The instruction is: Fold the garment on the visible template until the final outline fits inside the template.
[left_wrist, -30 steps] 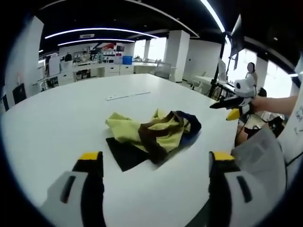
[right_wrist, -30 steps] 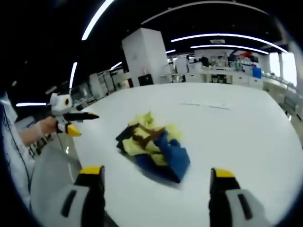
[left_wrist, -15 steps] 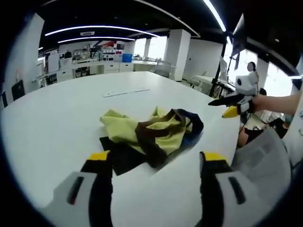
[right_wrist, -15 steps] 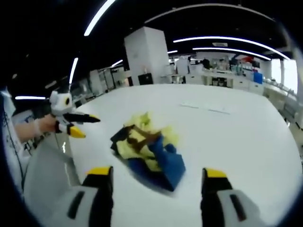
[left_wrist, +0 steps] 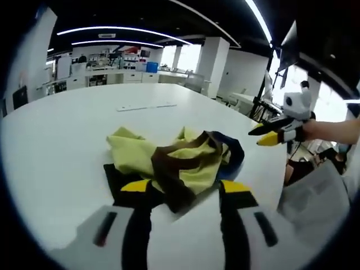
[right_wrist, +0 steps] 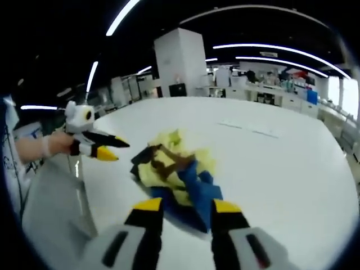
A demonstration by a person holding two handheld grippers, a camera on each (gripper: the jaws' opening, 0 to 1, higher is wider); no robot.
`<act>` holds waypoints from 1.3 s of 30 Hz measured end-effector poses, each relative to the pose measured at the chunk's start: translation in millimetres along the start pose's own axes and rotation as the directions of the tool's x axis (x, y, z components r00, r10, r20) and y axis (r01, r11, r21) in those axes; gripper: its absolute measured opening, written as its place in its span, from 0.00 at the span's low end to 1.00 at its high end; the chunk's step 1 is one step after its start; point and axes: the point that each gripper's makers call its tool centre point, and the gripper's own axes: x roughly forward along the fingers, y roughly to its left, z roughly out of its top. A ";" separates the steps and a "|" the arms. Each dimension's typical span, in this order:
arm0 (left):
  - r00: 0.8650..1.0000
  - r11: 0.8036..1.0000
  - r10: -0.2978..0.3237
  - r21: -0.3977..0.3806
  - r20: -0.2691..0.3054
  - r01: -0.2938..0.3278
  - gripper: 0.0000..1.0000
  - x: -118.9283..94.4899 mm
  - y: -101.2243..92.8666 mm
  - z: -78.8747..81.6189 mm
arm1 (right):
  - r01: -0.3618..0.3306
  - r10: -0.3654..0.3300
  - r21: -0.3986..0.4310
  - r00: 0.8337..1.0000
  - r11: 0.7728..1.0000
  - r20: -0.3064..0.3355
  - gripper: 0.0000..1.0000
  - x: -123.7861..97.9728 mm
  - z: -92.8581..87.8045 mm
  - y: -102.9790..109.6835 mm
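- Table (left_wrist: 56, 140): large white round-edged tabletop, open-plan office behind. A thin pale strip (left_wrist: 145, 106) lies flat on it, well beyond the garment.
- Garment (left_wrist: 180, 160): crumpled cloth in pale yellow, dark brown and navy blue, heaped near the table edge closest to the person. It lies partly over a flat black sheet (left_wrist: 115, 179), judged to be the template; one corner of that sheet shows on the near left in the left gripper view.
- Orientation: no clean long axis can be read, since the cloth is bunched. In the left gripper view the heap spreads roughly across the frame, yellow lobe left, navy lobe right. In the right gripper view the navy part (right_wrist: 197, 191) lies nearest that gripper, yellow further off.
- Left gripper (left_wrist: 184, 188): yellow-tipped black jaws stand a moderate gap apart, just at the near edge of the heap, holding nothing.
- Right gripper (right_wrist: 187, 205): jaws likewise parted, empty, tips by the navy edge. From the left gripper view it sits off the table edge, so it is judged not yet touching.
- Step in hand (judgement): approach to a first grasp; folding not begun. Next move calls for pinching two separate edges and spreading the cloth flat over the template.
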 end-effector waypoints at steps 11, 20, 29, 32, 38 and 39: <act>0.999 0.998 0.033 -0.046 -0.040 -0.035 0.30 15.4 11.7 -9.4 | 0.024 -0.026 -0.098 1.000 0.995 -0.017 0.06 23.9 -4.7 -2.6; 0.999 0.997 0.028 -0.072 -0.047 -0.031 0.21 19.6 10.5 -10.3 | 0.037 -0.042 -0.094 0.998 0.995 -0.045 0.05 35.6 -10.6 -8.8; 0.997 0.992 0.058 -0.107 -0.044 -0.062 0.18 23.0 19.8 -10.6 | 0.048 -0.053 -0.100 0.997 0.994 -0.050 0.00 35.5 -10.0 -9.5; 0.997 0.991 0.064 -0.116 -0.044 -0.069 0.16 24.6 19.4 -11.2 | 0.045 -0.050 -0.097 0.997 0.994 -0.052 0.00 34.9 -10.6 -7.8; 0.996 0.986 0.064 -0.150 -0.069 -0.073 0.14 28.7 16.0 -21.0 | 0.047 -0.052 -0.097 0.997 0.994 -0.053 0.00 34.7 -11.3 -7.2; 0.996 0.985 0.060 -0.156 -0.068 -0.070 0.12 28.9 15.2 -21.6 | 0.046 -0.051 -0.097 0.997 0.994 -0.052 0.00 34.3 -11.5 -6.4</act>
